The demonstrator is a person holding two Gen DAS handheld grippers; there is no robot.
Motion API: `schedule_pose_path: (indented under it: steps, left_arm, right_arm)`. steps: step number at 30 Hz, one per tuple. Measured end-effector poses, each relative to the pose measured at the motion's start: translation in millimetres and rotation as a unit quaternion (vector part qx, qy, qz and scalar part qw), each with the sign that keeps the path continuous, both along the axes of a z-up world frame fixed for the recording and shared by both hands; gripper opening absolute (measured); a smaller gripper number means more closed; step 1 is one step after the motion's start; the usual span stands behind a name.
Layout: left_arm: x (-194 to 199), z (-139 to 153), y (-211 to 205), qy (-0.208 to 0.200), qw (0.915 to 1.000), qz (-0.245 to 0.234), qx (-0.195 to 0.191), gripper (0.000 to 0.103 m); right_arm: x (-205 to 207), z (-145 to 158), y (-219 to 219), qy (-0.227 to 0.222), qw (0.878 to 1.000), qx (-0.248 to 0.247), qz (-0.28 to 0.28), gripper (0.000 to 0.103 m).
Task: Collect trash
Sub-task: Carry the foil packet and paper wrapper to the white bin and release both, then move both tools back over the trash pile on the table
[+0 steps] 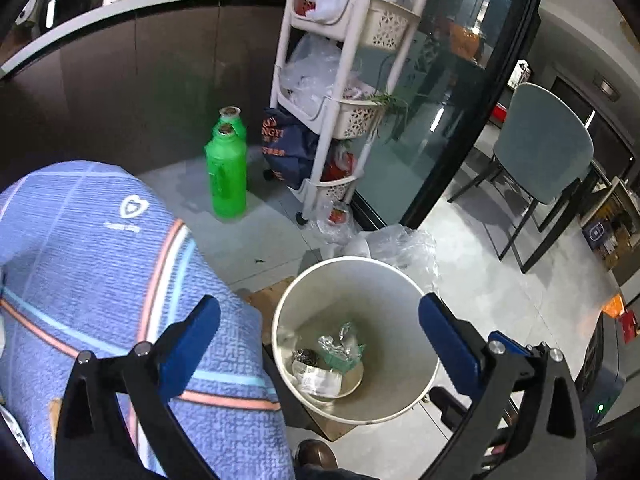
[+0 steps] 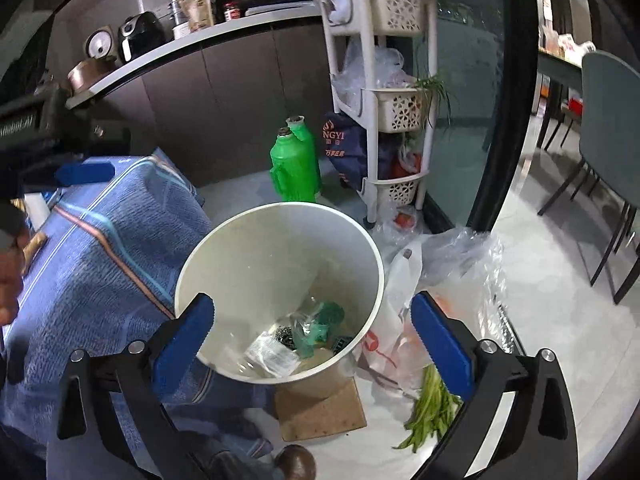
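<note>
A white round trash bin [image 1: 384, 280] stands on the floor; it also shows in the right wrist view [image 2: 240, 256]. Inside lie crumpled wrappers: a green one [image 1: 342, 350] [image 2: 316, 326], a clear printed packet [image 1: 320, 378] [image 2: 272, 354] and a dark scrap [image 1: 306, 356]. My left gripper [image 1: 320, 342] hangs open and empty above the bin. My right gripper [image 2: 314, 338] is open and empty above the bin too. The left gripper's blue finger [image 2: 84, 172] shows at the left of the right wrist view.
A surface under a blue striped cloth [image 1: 100, 264] [image 2: 104, 248] is left of the bin. Green bottles [image 1: 226, 168] [image 2: 296, 164], a white basket rack [image 1: 344, 92] [image 2: 396, 104], plastic bags [image 2: 448, 276], green stalks [image 2: 430, 408], cardboard [image 2: 320, 408] and a chair [image 1: 540, 148] surround it.
</note>
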State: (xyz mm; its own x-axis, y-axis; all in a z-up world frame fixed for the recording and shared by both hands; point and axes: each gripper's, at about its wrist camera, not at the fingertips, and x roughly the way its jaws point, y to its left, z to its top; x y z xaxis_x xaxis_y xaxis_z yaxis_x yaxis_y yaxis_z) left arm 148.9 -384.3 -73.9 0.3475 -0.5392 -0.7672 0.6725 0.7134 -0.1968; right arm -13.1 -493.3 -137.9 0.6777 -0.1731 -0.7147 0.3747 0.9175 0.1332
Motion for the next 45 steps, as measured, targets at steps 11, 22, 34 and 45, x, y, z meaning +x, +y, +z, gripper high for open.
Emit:
schedule_pose_path:
  steps: [11,22,34,45]
  left_arm:
    - [-32,43,45,-0.024,0.9995,0.022,-0.005,0.099]
    - [-58,97,121,-0.035,0.9964,0.071,-0.030,0.099]
    - [-70,108,246,-0.030,0.9846,0.170,-0.031,0.099]
    - [-73,73,376,0.006,0.9690,0.245,-0.031,0.099]
  right_arm:
    - [-5,36,29,-0.013,1.000,0.009,0.019,0.095]
    - [-7,93,91,-0.048,0.995,-0.019,0.086,0.095]
    - [9,122,171,-0.051,0.983,-0.029,0.175,0.095]
    - [37,114,237,-0.032,0.970,0.010,0.242,0.095]
